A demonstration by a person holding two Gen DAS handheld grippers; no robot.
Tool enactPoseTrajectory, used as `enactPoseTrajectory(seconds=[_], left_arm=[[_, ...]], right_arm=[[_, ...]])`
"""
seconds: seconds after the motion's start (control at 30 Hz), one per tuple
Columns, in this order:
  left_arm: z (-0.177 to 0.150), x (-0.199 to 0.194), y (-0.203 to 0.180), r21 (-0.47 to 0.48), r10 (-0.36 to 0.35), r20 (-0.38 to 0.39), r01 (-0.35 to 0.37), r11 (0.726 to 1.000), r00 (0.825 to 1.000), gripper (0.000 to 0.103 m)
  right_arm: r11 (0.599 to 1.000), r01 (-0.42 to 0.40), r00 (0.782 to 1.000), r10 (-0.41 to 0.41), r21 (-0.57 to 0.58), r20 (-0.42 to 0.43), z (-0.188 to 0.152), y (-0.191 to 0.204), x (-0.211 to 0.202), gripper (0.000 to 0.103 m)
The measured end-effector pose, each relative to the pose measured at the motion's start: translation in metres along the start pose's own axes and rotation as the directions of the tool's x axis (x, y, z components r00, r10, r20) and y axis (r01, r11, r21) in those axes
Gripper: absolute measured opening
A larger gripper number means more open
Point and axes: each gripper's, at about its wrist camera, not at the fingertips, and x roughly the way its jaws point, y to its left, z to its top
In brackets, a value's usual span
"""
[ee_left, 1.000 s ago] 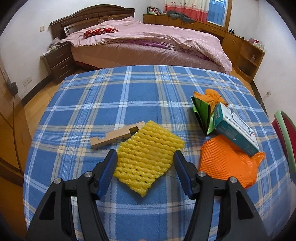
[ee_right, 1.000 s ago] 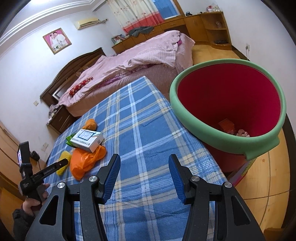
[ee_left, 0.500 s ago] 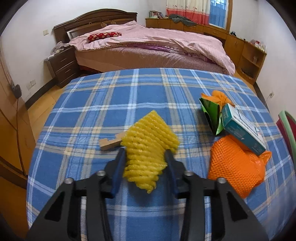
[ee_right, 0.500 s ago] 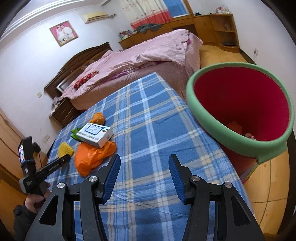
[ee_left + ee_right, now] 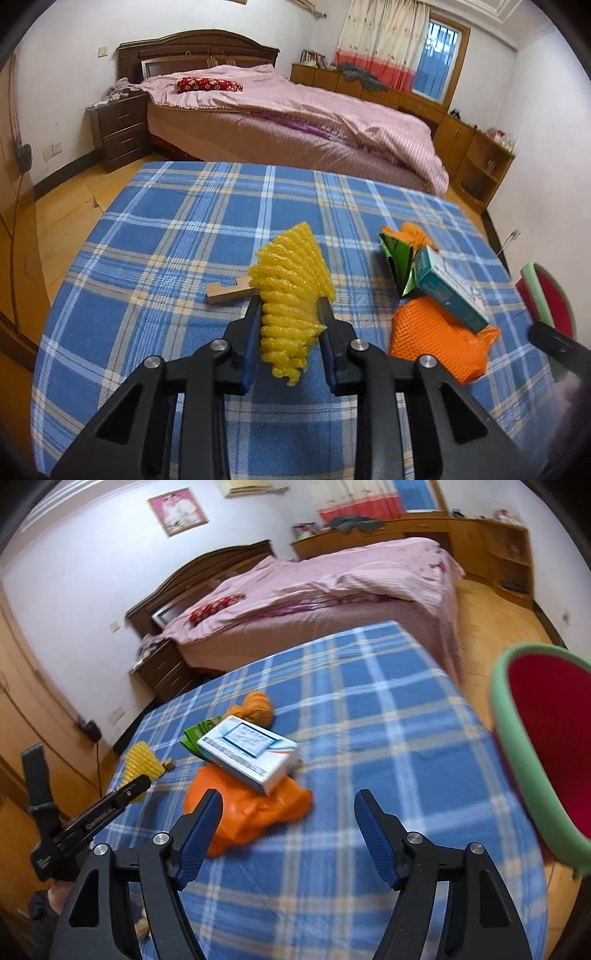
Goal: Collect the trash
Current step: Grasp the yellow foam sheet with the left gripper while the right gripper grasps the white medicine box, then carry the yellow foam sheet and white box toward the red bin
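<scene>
Trash is mostly uncollected, we judge. Our left gripper (image 5: 288,314) is closing, pinching the yellow foam net (image 5: 290,280); our right gripper (image 5: 288,827) is opening, empty. An orange net (image 5: 247,812), a box (image 5: 251,753) and green wrapper (image 5: 194,736) lie on the table (image 5: 369,720), bin (image 5: 517,775) alongside.

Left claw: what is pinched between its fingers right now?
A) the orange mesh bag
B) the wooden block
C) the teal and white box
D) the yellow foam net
D: the left claw is closing on the yellow foam net, which is crumpled between its fingers and lifted off the blue plaid cloth.
</scene>
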Motion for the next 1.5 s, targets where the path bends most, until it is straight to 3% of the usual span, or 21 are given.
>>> enactPoseTrajectory(seconds=[0.07,0.43,0.57,0.63,0.73,0.9,1.27,1.5], left_arm=[[0.0,-0.001,0.003,-0.01,-0.014,0.009,0.014,1.0,1.0,0.028],[-0.002,-0.004,0.004,-0.022,-0.063,0.023,0.063,0.998,0.998,0.028],[-0.003,-0.005,0.003,-0.021,-0.069,0.023,0.069,0.997,0.997,0.028],[-0.003,-0.005,0.003,-0.02,-0.07,0.023,0.07,0.997,0.997,0.028],[-0.003,-0.005,0.002,-0.018,-0.073,0.026,0.074,0.997,0.997,0.028],[-0.003,-0.005,0.002,-0.017,-0.086,0.026,0.086,0.996,0.996,0.028],[-0.003,-0.012,0.0,-0.009,-0.116,0.051,0.116,0.993,0.992,0.028],[-0.005,-0.027,-0.014,0.026,-0.133,0.07,0.131,0.991,0.989,0.028]], right_arm=[[1.0,-0.007,1.0,0.006,-0.027,-0.027,0.005,0.007,0.014,0.083],[0.97,0.022,0.992,-0.051,-0.241,-0.114,0.024,0.034,0.075,0.084],[0.969,0.032,0.984,-0.073,-0.245,-0.16,0.025,0.035,0.089,0.084],[0.971,0.043,0.985,-0.081,-0.234,-0.155,0.024,0.035,0.087,0.083],[0.968,0.05,0.985,-0.088,-0.244,-0.145,0.02,0.037,0.083,0.072],[0.974,0.039,0.99,-0.068,-0.222,-0.125,0.018,0.036,0.074,0.067],[0.989,0.059,0.998,-0.059,-0.132,0.009,0.002,0.027,0.013,0.066],[0.996,0.076,0.996,-0.074,-0.049,0.051,-0.018,0.004,-0.027,0.066]])
